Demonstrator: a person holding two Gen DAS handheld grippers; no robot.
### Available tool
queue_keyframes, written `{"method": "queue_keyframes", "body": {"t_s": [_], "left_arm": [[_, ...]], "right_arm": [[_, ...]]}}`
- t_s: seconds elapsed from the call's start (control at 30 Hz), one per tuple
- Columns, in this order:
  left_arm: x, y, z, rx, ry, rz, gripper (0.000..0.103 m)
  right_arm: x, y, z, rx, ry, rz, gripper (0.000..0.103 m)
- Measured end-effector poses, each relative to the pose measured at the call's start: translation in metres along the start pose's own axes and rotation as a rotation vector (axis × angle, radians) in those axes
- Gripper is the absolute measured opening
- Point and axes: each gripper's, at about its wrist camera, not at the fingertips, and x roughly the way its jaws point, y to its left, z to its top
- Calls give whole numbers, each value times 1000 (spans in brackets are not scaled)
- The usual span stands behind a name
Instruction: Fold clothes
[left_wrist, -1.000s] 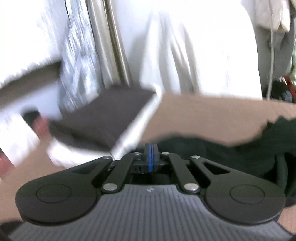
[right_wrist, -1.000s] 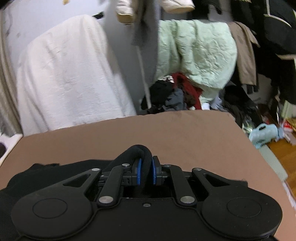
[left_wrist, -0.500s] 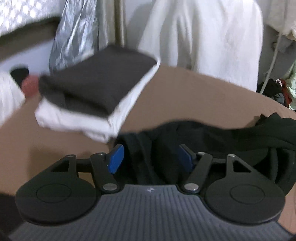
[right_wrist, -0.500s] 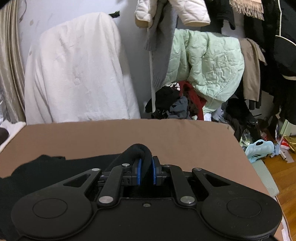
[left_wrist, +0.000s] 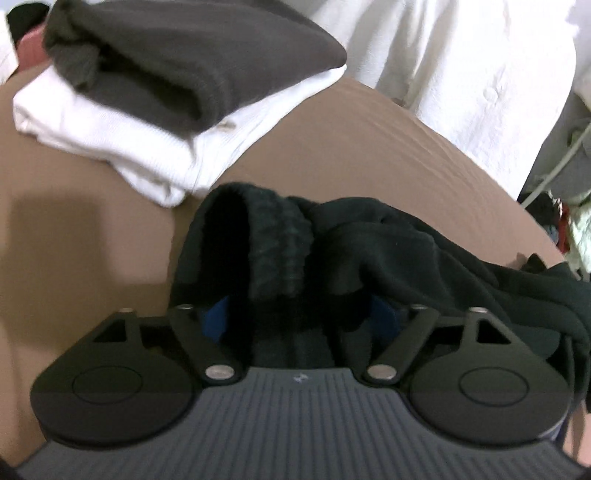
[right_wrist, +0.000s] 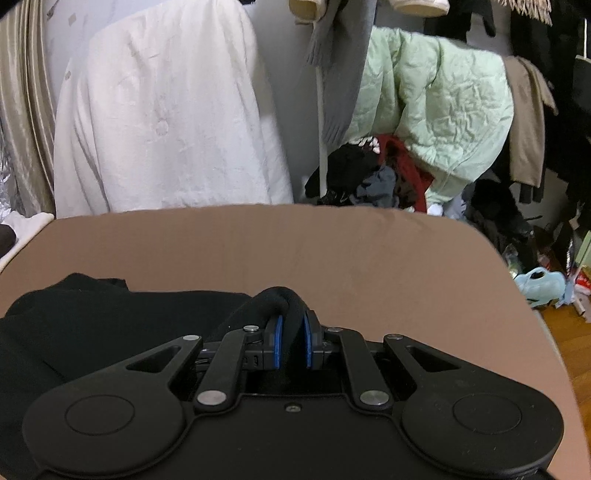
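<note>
Black garment (left_wrist: 369, 251) bunched on near brown bench (left_wrist: 332, 140), ribbed cuff between wide-spread left claw (left_wrist: 301, 314), blue pads mostly hidden. Fold pinched in right claw (right_wrist: 290, 341). Folded stack (left_wrist: 155, 85) far left, blurred.

Black garment (left_wrist: 388, 251) on the brown table cover (left_wrist: 92, 236); dark grey fold (left_wrist: 192, 55) over white one (left_wrist: 122, 147); pale green quilted jacket (right_wrist: 443, 110) behind.

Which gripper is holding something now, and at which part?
The right gripper is shut on a rolled edge of the black garment. The left gripper is open around its ribbed cuff, not gripping.
</note>
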Motion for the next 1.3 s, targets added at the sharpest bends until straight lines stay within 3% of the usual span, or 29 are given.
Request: {"method": "queue_keyframes", "body": {"t_s": [0.13,0.17,0.2,0.23,0.4,0.47,0.53,0.6,0.83,0.97,1.03,1.1,1.2,1.3], "left_arm": [[4,19,4,-113,-14,-103,85],[4,24,5,-144,-18,-139,59],[7,22,6,-112,15,-177,33],[12,19,7,-67,56,-215,17],[-9,-42,-11,226,-28,20,15],[-30,-57,-14,262,-100,55,14],[-52,-68,-15,293,-175,99,14],[-74,-71,-11,308,-235,160,14],[-174,-55,19,222,-431,112,14],[-216,-64,53,282,-544,146,14],[-223,-68,83,296,-574,160,14],[-211,-66,122,298,-592,204,14],[-161,-76,181,257,-592,351,18],[-96,-64,224,150,-396,428,33]], "right_arm": [[11,3,-3,8,10,15,14],[13,4,-3,3,8,17,14],[15,5,-4,-2,6,20,14],[16,5,-6,-3,2,26,14],[20,1,-14,29,-18,47,14],[13,2,-13,27,-48,19,12],[-4,7,-11,-17,-103,-98,12],[-27,5,-3,-22,-152,-139,11],[-119,-11,30,14,-285,-100,10],[-156,-9,59,-11,-338,-72,10],[-152,-5,83,-47,-330,-50,10],[-122,7,115,-118,-315,-37,10],[-58,36,159,-205,-339,-24,11],[13,70,188,-201,-276,-37,56]]}}
